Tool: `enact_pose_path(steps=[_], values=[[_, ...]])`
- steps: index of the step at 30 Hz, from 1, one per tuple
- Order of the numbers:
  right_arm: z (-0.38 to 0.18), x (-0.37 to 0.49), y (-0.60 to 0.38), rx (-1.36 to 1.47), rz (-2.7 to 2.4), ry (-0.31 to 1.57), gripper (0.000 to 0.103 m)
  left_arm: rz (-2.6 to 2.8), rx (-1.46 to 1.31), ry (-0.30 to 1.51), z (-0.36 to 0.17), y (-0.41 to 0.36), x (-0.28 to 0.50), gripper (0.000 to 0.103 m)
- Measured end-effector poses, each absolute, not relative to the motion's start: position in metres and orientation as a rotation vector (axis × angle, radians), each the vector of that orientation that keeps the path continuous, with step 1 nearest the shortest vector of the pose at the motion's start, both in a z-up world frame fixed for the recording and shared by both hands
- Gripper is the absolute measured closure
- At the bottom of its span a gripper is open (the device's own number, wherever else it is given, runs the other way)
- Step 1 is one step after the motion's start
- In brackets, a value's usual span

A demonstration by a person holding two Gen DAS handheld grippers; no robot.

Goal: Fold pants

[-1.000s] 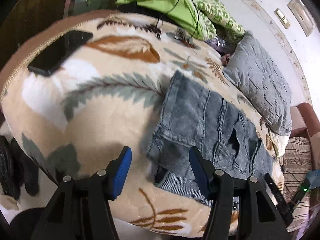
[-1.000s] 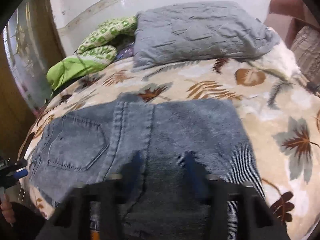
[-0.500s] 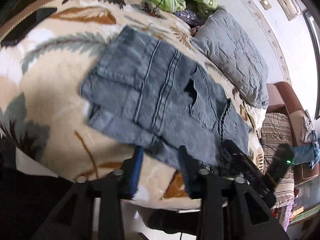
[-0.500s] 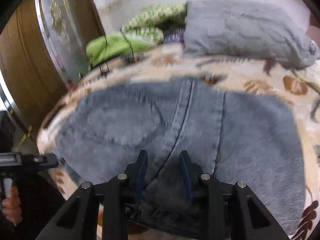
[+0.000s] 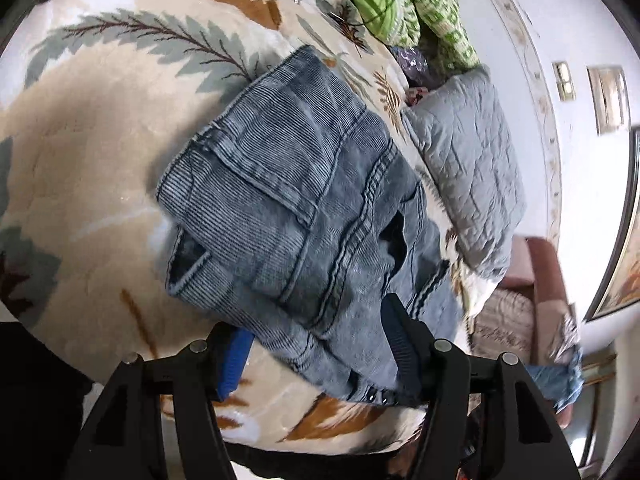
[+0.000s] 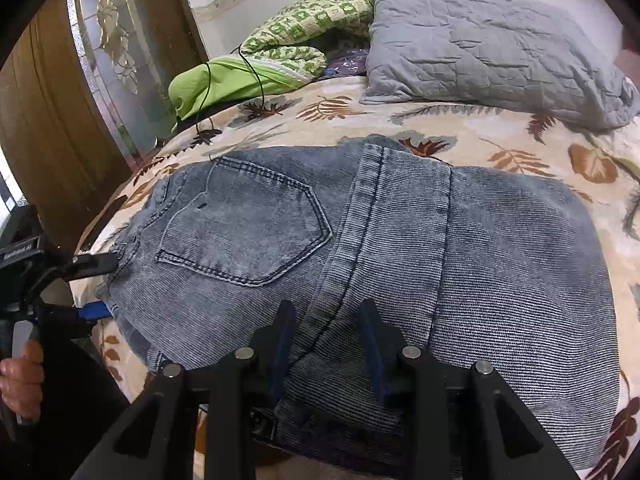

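Leaf-print blanket [image 6: 400,128] covered the bed, with a white wall behind it. Folded jeans [image 6: 360,248] lay flat on the blanket, near its front edge.

From the right wrist camera, the jeans' long axis ran from 9 to 3 o'clock. A back pocket [image 6: 244,232] faced up on the 9 o'clock half, and a thick seam ran from 12 toward 6 down the middle. A grey pillow [image 6: 492,52] sat at 1 o'clock, well apart from the jeans, and a green cloth [image 6: 224,80] lay at 11 o'clock against a wooden door [image 6: 52,120].

The right gripper [image 6: 326,354] stood at 6 o'clock over the near edge of the jeans, fingers apart, with the seam running between them. Whether the pads touched the denim could not be told.

From the left wrist camera, the jeans [image 5: 304,208] ran from 11 toward 5 o'clock, with open hems at 9 o'clock. The left gripper [image 5: 316,348] was at 6 o'clock, fingers spread wide, one on each side of the jeans' lower edge, not clamped.
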State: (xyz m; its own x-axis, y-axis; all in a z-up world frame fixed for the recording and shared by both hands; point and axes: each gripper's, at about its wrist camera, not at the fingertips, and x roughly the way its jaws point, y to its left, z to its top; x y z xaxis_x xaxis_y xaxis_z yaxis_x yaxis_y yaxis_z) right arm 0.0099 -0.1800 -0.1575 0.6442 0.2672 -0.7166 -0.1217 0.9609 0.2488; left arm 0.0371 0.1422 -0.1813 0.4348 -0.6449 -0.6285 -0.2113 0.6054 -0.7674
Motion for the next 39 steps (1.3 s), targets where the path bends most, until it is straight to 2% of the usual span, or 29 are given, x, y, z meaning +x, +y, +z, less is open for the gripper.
enact_pose_path(steps=[1, 4, 8, 11, 19, 28, 33, 39], values=[[-0.157, 0.01, -0.18, 0.187, 0.223, 0.843, 0.066, -0.314, -0.935, 1.118, -0.183, 0.144, 0.038, 0.042], [-0.157, 0.009, -0.181, 0.188, 0.224, 0.841, 0.066, -0.274, -0.923, 1.12, -0.185, 0.144, 0.041, 0.064], [-0.158, 0.009, -0.181, 0.189, 0.224, 0.842, 0.066, -0.254, -0.93, 1.111, -0.188, 0.149, 0.043, 0.078], [-0.157, 0.008, -0.184, 0.208, 0.231, 0.842, 0.066, -0.251, -0.869, 1.082, -0.179, 0.142, 0.042, 0.084], [-0.137, -0.005, -0.253, 0.458, 0.127, 0.694, 0.066, -0.314, -0.523, 0.908, -0.103, 0.09, 0.043, 0.088], [-0.127, -0.041, -0.357, 0.754, -0.116, 0.544, 0.066, -0.5, -0.118, 0.796, -0.035, -0.043, 0.032, 0.089], [-0.129, -0.067, -0.403, 0.879, -0.203, 0.473, 0.066, -0.633, 0.059, 0.795, -0.039, -0.124, 0.01, 0.089], [-0.136, -0.091, -0.441, 0.99, -0.257, 0.453, 0.067, -0.726, 0.184, 0.949, -0.091, -0.197, 0.005, 0.089]])
